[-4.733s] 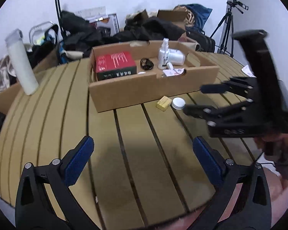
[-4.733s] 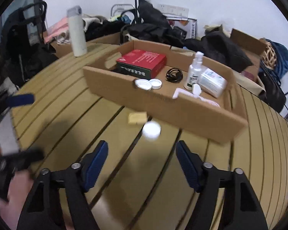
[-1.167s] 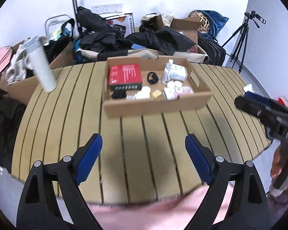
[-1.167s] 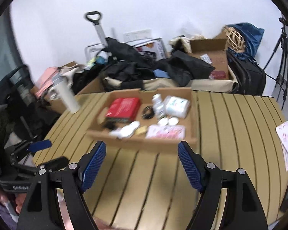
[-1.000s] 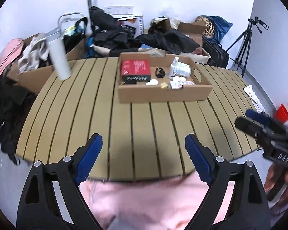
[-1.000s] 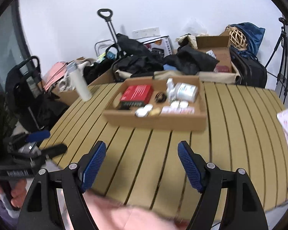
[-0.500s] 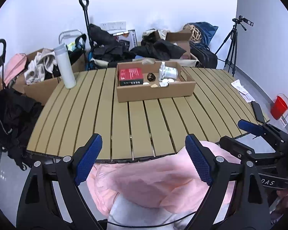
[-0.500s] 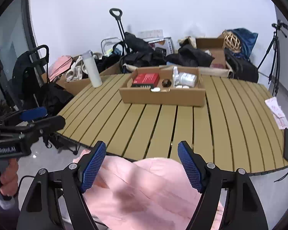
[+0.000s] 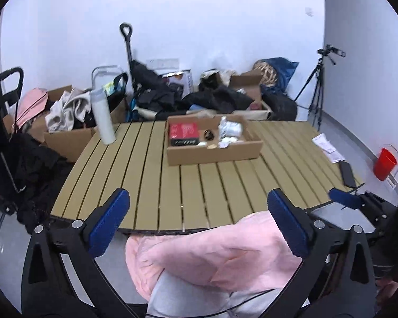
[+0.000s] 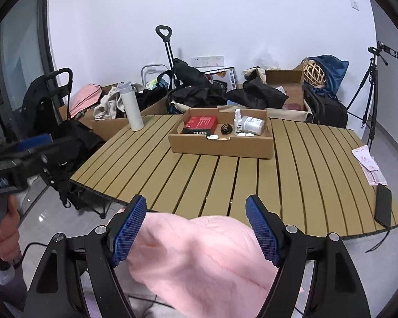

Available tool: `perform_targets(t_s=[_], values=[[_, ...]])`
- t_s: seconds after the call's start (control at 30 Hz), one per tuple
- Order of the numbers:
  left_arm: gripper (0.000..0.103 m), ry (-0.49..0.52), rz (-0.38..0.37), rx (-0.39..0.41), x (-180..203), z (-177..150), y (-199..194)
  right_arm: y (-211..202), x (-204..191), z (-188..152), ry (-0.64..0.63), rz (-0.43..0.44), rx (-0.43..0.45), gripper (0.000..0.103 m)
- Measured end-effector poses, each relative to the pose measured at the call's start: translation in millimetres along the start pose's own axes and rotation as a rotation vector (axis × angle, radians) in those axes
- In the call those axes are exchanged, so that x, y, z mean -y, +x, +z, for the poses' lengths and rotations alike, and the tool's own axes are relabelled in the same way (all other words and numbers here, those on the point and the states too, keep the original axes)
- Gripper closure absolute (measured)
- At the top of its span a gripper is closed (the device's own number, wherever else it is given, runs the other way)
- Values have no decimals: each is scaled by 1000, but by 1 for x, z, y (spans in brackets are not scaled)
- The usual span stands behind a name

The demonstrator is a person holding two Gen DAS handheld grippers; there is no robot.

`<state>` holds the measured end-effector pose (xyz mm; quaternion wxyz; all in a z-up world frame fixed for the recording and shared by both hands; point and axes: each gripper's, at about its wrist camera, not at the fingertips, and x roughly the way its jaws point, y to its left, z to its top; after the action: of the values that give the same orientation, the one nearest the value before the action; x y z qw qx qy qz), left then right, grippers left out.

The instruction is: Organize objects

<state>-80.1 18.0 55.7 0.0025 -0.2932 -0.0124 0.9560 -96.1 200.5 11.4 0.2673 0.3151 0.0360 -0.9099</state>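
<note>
With the cardboard box (image 10: 220, 145) now holding the small items at mid-table (image 10: 305, 175), I have drawn back both empty grippers, the left gripper (image 9: 199, 228) opening wider, the right gripper (image 10: 196, 230) apart — sorting looks finished.

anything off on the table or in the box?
Nothing spilled or damaged. The cardboard box sits flat on the slatted table with its items inside. Only oddities: a dark phone and loose papers lie at the table's right edge, outside the box.
</note>
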Motion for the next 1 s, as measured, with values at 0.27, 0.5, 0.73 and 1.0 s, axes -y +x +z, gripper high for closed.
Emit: perform_targets(t_s=[0.27,0.5,0.73,1.0], values=[[0,-9,24,-16,7,-11,-24,-25,-4,3,13,-48,19,22],[0,-3,8,-51,4,-24,-26,-39,-12,-7,10,-80,-22,21],[0,-40,13,-74,-5,-25,-22,-36,-12,-6,17,-73,-26,21],[0,-36,21,-80,-7,-25,-19,-33,-9,-7,25,-78,-33,21]])
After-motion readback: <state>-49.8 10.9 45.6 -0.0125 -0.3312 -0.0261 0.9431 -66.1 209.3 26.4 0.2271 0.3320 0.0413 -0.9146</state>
